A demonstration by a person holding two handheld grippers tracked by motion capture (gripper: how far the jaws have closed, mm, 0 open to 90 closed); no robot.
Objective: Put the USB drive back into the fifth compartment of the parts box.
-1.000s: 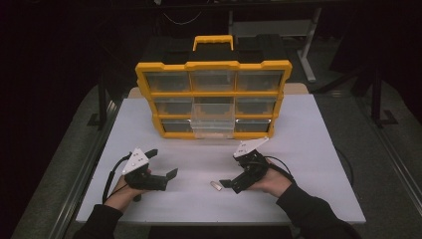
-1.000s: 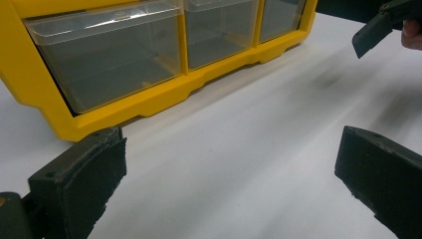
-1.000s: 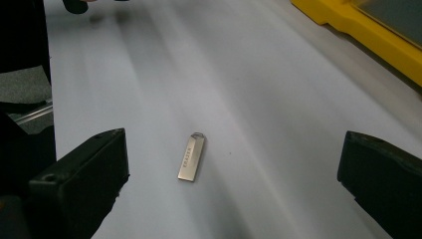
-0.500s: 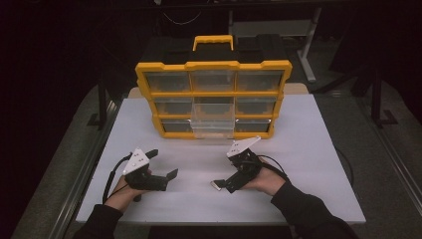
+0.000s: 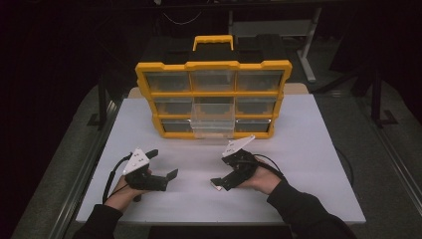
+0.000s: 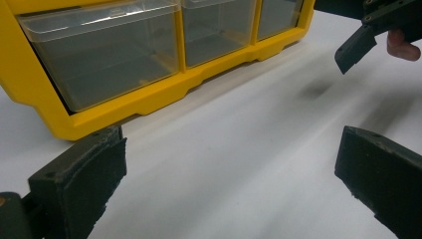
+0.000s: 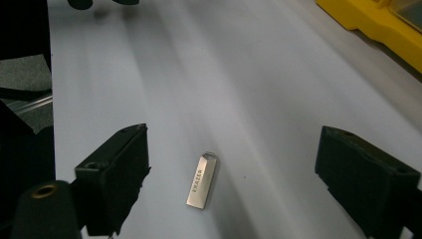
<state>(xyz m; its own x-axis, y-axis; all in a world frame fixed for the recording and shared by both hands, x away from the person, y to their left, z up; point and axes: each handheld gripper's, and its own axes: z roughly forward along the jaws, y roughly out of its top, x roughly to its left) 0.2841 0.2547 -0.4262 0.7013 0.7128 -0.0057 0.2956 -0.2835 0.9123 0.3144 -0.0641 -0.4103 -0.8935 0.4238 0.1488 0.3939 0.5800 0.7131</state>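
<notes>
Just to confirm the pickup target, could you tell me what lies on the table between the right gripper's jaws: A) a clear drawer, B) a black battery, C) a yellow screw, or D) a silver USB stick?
D: in the right gripper view a small silver USB stick lies flat on the white table between the open jaws, untouched.

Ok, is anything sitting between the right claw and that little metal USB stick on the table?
Nothing visible. The USB stick lies flat on the bare white table between the open jaws of the right claw, which have just been closing, with no pad touching it.
</notes>
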